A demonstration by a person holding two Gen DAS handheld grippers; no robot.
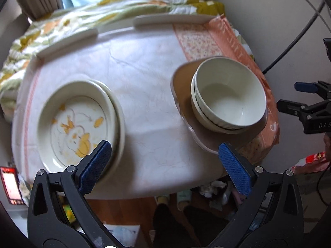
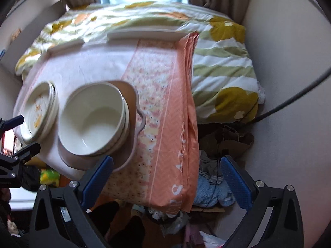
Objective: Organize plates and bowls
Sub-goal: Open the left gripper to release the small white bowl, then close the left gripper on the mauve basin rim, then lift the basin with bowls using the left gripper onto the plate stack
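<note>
Plates (image 1: 80, 122) sit stacked left of the brown tray (image 1: 182, 95), the top one printed with yellow figures, nested so they take one spot. Your left gripper (image 1: 163, 161) hangs above the table's near edge, between plates and tray, jaws wide apart and holding nothing. On the tray, two empty white bowls (image 1: 229, 95) are nested. Right of the tray, your right gripper (image 2: 165, 173) gapes empty too.

white letters "das" show on the black body of the right gripper (image 1: 298, 97), cut off at the picture's edge. the orange cloth (image 2: 178, 144) carries pale capital letters along its border, only an "s" legible.
</note>
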